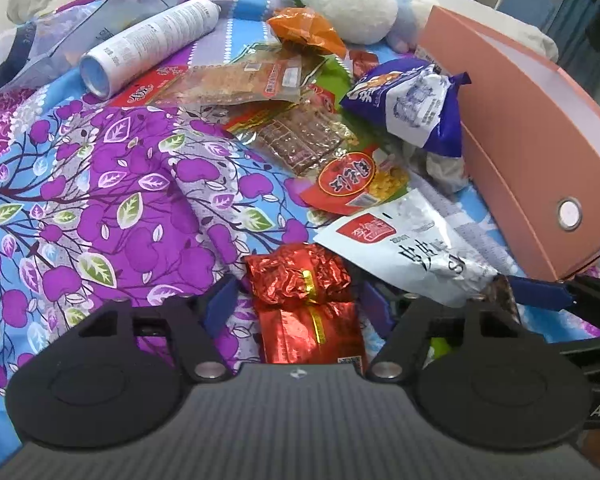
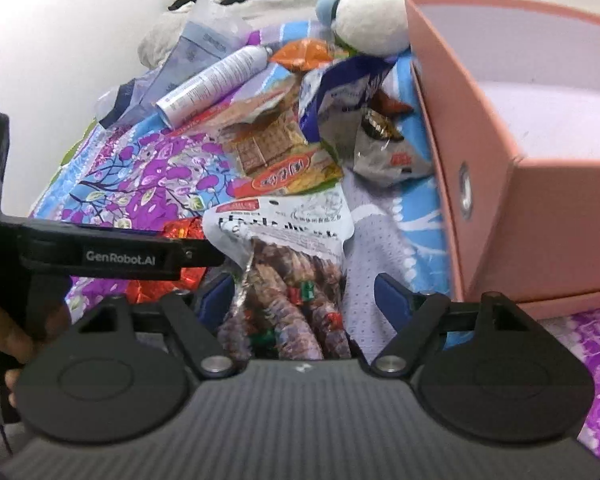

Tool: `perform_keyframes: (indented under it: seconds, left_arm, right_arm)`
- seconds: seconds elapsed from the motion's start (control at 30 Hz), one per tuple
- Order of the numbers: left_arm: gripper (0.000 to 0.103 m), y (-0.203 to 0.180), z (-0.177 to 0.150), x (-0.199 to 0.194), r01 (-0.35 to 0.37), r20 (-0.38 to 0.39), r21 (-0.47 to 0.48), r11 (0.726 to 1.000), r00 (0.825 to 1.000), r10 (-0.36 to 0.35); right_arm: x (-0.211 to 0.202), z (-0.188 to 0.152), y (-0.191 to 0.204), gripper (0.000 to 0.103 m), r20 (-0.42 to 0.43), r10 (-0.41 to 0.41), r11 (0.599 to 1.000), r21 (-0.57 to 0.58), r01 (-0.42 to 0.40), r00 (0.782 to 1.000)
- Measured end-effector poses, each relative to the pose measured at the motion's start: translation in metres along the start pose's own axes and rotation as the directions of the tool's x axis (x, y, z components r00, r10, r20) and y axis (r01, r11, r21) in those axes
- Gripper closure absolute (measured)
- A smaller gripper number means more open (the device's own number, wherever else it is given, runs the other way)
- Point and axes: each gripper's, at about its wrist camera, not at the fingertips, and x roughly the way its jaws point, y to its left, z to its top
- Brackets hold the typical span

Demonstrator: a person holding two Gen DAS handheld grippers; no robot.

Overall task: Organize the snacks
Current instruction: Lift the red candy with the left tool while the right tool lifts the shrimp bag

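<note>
Snack packets lie in a heap on a purple-and-blue floral bedsheet. My left gripper is open, its blue pads either side of a red foil packet without touching it. My right gripper is open around a white-and-clear bag of wrapped sweets; that bag also shows in the left wrist view. Behind lie a red-and-yellow packet, a blue-and-white bag, an orange packet and clear packets of dried meat. A pink open box stands at the right, empty inside.
A white spray can lies on its side at the back left beside a clear pouch. A white-and-blue plush toy sits behind the heap. The pink box walls off the right side. The left gripper's body crosses the right wrist view.
</note>
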Motion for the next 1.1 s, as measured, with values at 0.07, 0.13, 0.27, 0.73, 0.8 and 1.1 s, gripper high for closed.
perform_keyframes:
  seconds: [0.07,0.13,0.27,0.73,0.8,1.1]
  left_arm:
    - [0.039,-0.001,0.000,0.000,-0.001,0.006,0.006,1.000,1.000,0.001]
    - [0.045,0.000,-0.001,-0.002,0.004,0.010,-0.002,1.000,1.000,-0.004]
    - [0.045,0.004,-0.003,-0.008,0.018,0.016,-0.031,0.999,1.000,-0.018]
    - [0.045,0.001,-0.016,-0.070,0.046,0.095,-0.083,0.996,0.995,-0.038]
    - [0.045,-0.001,-0.017,-0.081,0.050,0.110,-0.089,0.995,0.993,-0.040]
    - [0.045,-0.019,-0.014,-0.133,0.099,0.184,-0.094,0.991,0.980,-0.080]
  right_arm:
    - [0.005,-0.001,-0.001,0.029,-0.012,0.018,1.000,0.016,-0.017,1.000]
    - [0.009,-0.002,0.000,0.039,-0.022,0.029,0.999,0.021,-0.028,0.999]
    - [0.009,-0.002,0.006,0.049,-0.021,0.019,1.000,0.004,-0.019,1.000]
    - [-0.039,-0.007,0.019,0.055,0.082,-0.069,0.997,-0.024,0.071,0.994]
    - [-0.049,-0.007,0.020,0.055,0.104,-0.087,0.995,-0.029,0.090,0.991]
    - [-0.100,0.000,0.025,0.055,0.204,-0.129,0.991,-0.014,0.135,0.971]
